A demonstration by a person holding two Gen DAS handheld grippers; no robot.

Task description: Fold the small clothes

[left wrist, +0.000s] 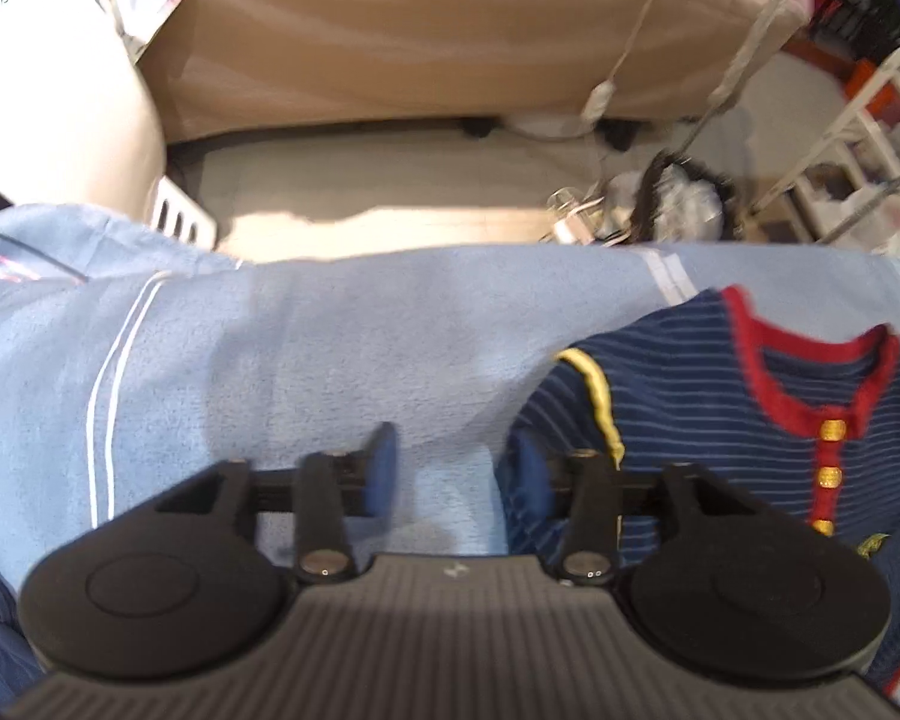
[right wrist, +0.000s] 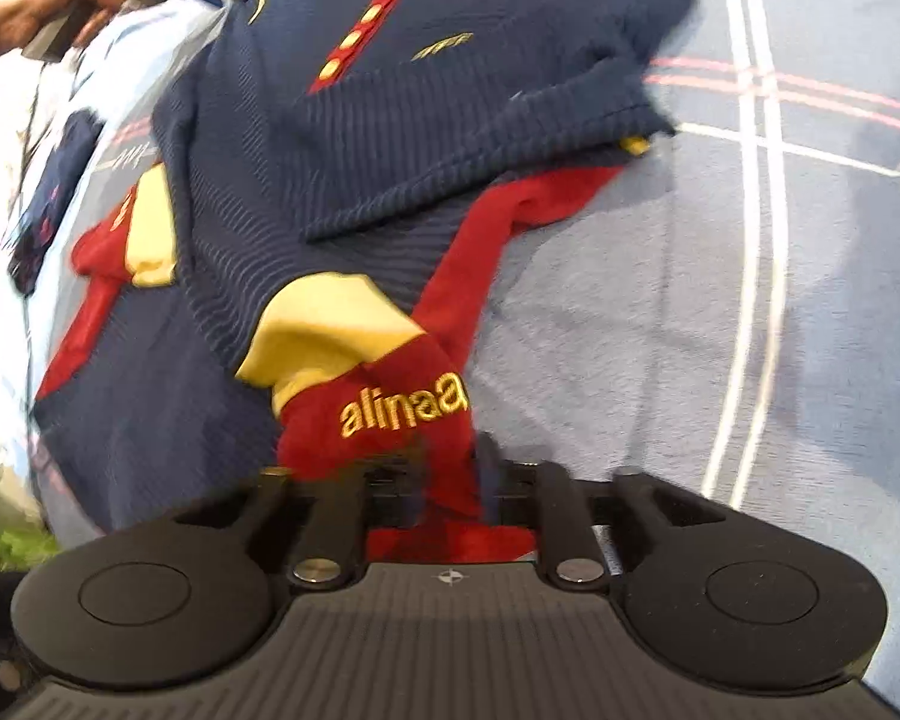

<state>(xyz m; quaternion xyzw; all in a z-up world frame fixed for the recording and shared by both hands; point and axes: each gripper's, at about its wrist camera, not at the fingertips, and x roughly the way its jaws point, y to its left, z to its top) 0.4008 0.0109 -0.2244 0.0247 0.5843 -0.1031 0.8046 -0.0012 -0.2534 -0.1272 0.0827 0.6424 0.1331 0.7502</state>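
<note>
A small navy striped garment [right wrist: 390, 138] with red collar, red button placket and yellow trim lies on a light blue blanket [right wrist: 660, 324]. My right gripper [right wrist: 444, 480] is shut on its red and yellow cuff [right wrist: 390, 402] marked "alinaa", lifting it near the camera. In the left wrist view the garment's collar end [left wrist: 810, 396] lies at the right. My left gripper [left wrist: 450, 468] is open and empty over the blanket [left wrist: 306, 360], its right finger at the garment's sleeve edge.
Beyond the blanket's far edge stand a brown covered sofa [left wrist: 450, 42], a white cushion [left wrist: 48, 90], a white rack [left wrist: 858, 138] and floor clutter [left wrist: 660, 204]. The person's hand with the left gripper shows in the right wrist view [right wrist: 48, 6].
</note>
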